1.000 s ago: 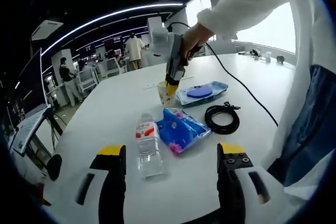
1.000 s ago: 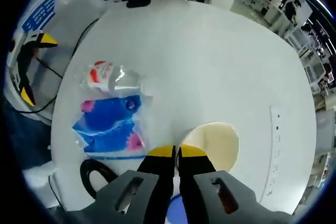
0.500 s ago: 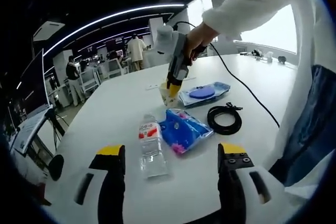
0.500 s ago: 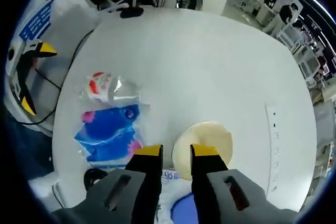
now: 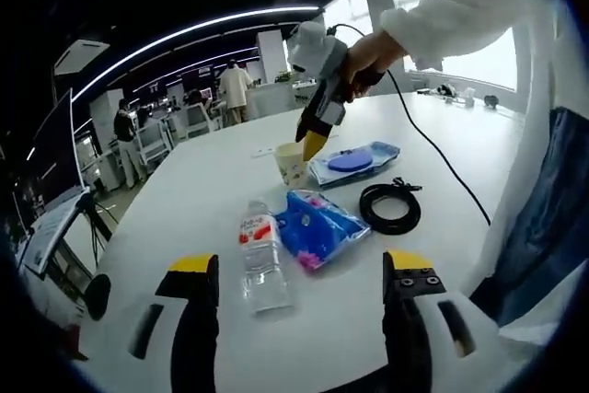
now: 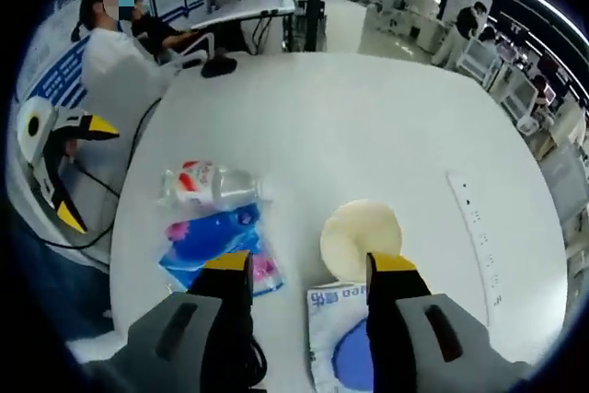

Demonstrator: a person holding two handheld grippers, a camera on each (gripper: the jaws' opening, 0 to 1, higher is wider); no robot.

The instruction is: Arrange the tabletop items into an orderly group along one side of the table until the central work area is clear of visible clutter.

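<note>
Tongs on the right [image 6: 299, 269] stand spread and empty, lifted just above the cream paper cup [image 6: 361, 236], which sits upright on the counter [image 6: 368, 126] right ahead of their tips; in the left gripper view the same right tongs [image 5: 315, 143] hang over that cup [image 5: 291, 163]. Left tongs [image 5: 299, 275] are likewise spread and bare, low near the counter's near edge. Straight out from them lies the water bottle [image 5: 259, 255] on its side, long axis running away from the tongs, cap at the far end. Just beside it rests the blue tissue pack [image 5: 317, 227], then the black cable coil [image 5: 390, 207], with the wipes pack [image 5: 354, 163] close to the cup. I judge the bottle the left tongs' nearest pick. Everything clusters near the person's edge; the far counter is wide open, with only a strip of sockets [image 6: 474, 236] there.
</note>
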